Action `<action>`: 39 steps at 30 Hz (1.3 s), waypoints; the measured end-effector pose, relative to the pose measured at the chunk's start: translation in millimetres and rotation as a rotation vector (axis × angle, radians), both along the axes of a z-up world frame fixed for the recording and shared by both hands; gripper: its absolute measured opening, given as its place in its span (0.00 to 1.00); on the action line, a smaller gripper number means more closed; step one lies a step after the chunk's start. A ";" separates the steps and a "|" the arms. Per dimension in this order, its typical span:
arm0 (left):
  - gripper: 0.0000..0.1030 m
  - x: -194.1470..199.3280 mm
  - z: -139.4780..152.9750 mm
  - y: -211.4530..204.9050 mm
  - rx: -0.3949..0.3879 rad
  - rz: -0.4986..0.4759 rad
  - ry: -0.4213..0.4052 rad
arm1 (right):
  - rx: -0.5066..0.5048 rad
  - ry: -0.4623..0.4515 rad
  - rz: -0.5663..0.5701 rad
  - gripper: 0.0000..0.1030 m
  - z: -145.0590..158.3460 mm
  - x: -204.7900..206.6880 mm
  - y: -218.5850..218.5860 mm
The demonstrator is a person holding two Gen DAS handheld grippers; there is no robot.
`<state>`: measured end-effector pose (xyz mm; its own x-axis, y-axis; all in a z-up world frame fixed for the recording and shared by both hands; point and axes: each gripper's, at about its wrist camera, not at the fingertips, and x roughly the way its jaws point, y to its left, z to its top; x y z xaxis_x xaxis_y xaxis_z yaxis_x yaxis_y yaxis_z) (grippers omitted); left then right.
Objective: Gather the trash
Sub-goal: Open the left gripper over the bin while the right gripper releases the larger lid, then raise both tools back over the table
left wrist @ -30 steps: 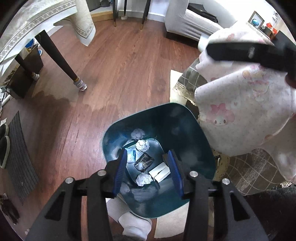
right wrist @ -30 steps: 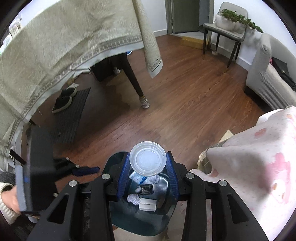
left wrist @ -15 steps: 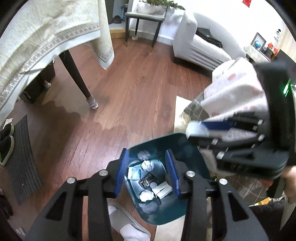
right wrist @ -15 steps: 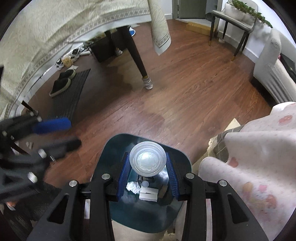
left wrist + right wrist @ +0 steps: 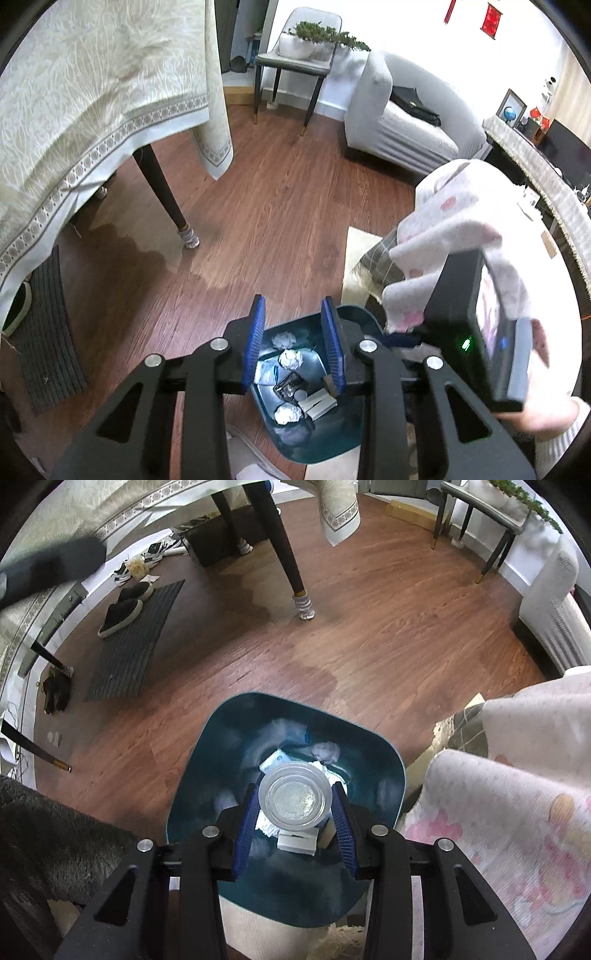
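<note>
A dark teal trash bin stands on the wooden floor and holds crumpled paper, a white box and wrappers. My right gripper is shut on a clear plastic cup and holds it over the bin's opening. My left gripper is open and empty, higher up and back from the bin. The right gripper's black body shows at the right of the left wrist view.
A table with a cream cloth and dark leg stands to the left. A grey mat with slippers lies on the floor. A white sofa and a side table stand at the back. A patterned pink cloth is right of the bin.
The right gripper has moved down with the cup, directly over the bin's opening. The left gripper has lifted and pulled back from the bin.
</note>
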<state>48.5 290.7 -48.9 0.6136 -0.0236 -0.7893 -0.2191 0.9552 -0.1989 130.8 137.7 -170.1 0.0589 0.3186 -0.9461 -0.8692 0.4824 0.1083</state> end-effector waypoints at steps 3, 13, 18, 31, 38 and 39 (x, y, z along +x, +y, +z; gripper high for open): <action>0.32 3.1 8.6 -1.3 0.008 0.006 -0.020 | 0.000 0.004 0.006 0.59 1.7 0.3 -3.1; 0.32 14.4 38.7 -13.4 0.065 0.024 -0.097 | 0.089 -0.028 0.021 0.59 37.7 -2.8 -20.1; 0.32 23.3 49.2 -20.9 0.067 0.026 -0.123 | 0.175 -0.052 0.023 0.58 70.9 -0.9 -32.5; 0.32 44.1 69.3 -62.6 0.040 -0.005 -0.194 | 0.350 -0.174 -0.095 0.49 151.0 35.5 -104.3; 0.32 65.3 65.8 -102.3 0.052 -0.063 -0.181 | 0.304 -0.269 -0.202 0.49 154.1 62.5 -155.0; 0.32 69.6 64.8 -110.8 0.054 -0.075 -0.179 | 0.299 -0.273 -0.220 0.49 153.1 67.2 -163.6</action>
<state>118.1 179.9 15.9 0.7424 -0.0357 -0.6690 -0.1122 0.9778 -0.1768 198.1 -26.0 -17.0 0.3898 0.5274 -0.7549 -0.7657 0.6411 0.0525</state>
